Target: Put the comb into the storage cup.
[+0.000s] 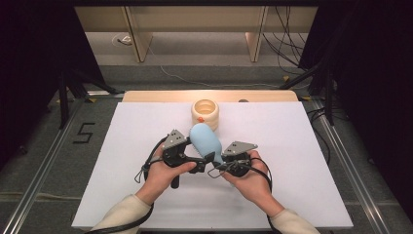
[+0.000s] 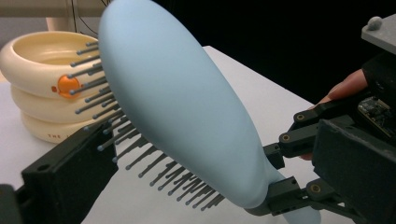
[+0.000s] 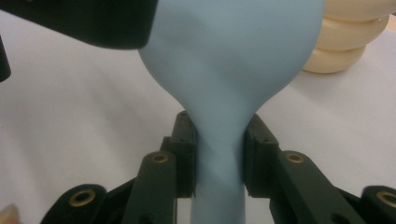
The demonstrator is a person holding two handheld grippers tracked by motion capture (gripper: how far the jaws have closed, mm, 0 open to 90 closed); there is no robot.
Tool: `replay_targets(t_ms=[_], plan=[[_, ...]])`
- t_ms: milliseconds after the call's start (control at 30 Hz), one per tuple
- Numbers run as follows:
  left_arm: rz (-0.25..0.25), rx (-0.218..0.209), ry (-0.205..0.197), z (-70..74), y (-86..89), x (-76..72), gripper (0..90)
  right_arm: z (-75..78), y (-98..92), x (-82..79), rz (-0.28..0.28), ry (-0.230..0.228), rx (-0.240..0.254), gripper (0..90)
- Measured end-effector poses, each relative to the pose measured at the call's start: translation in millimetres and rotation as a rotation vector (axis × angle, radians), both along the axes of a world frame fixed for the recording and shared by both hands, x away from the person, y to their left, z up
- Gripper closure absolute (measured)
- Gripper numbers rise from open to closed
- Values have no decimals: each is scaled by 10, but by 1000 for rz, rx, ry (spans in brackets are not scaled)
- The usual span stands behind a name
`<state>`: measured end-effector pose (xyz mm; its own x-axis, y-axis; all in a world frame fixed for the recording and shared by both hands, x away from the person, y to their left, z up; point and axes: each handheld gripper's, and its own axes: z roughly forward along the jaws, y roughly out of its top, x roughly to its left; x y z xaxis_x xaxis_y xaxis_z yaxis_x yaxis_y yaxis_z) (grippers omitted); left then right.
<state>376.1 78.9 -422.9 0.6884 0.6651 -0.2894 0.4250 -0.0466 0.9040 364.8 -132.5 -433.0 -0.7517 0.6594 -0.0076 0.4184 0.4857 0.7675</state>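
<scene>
R gripper clamped on neck of blue hairbrush, held off white table w/ bristles facing L gripper, whose jaws look spread beside brush head; cream ring holder just behind, placement still pending.

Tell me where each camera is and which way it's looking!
High view: sits above the person's side of the table, looking forward and down at the white table; both forearms, the left hand and the right hand show.
Left gripper view: rides on the left gripper, looking along its jaws at the blue hairbrush; a fingertip of the other hand shows.
Right gripper view: rides on the right gripper, looking along its jaws, shut on the brush's handle.
All three share the hairbrush and the cream ringed holder.
</scene>
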Motion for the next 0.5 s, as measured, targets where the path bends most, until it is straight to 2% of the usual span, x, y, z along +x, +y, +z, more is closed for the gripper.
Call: replay_targets(t_ms=[167, 333, 400, 500], plan=[[16, -35, 20, -10, 8, 27, 29, 1, 8, -6, 1, -3, 1, 704], [28, -80, 48, -32, 16, 55, 133, 6, 9, -9, -1, -11, 6, 704], [15, -78, 44, -46, 2, 55, 179, 9, 6, -8, -2, -15, 9, 704], [25, -88, 49, -53, -3, 55, 216, 11, 3, -6, -2, -17, 11, 704]])
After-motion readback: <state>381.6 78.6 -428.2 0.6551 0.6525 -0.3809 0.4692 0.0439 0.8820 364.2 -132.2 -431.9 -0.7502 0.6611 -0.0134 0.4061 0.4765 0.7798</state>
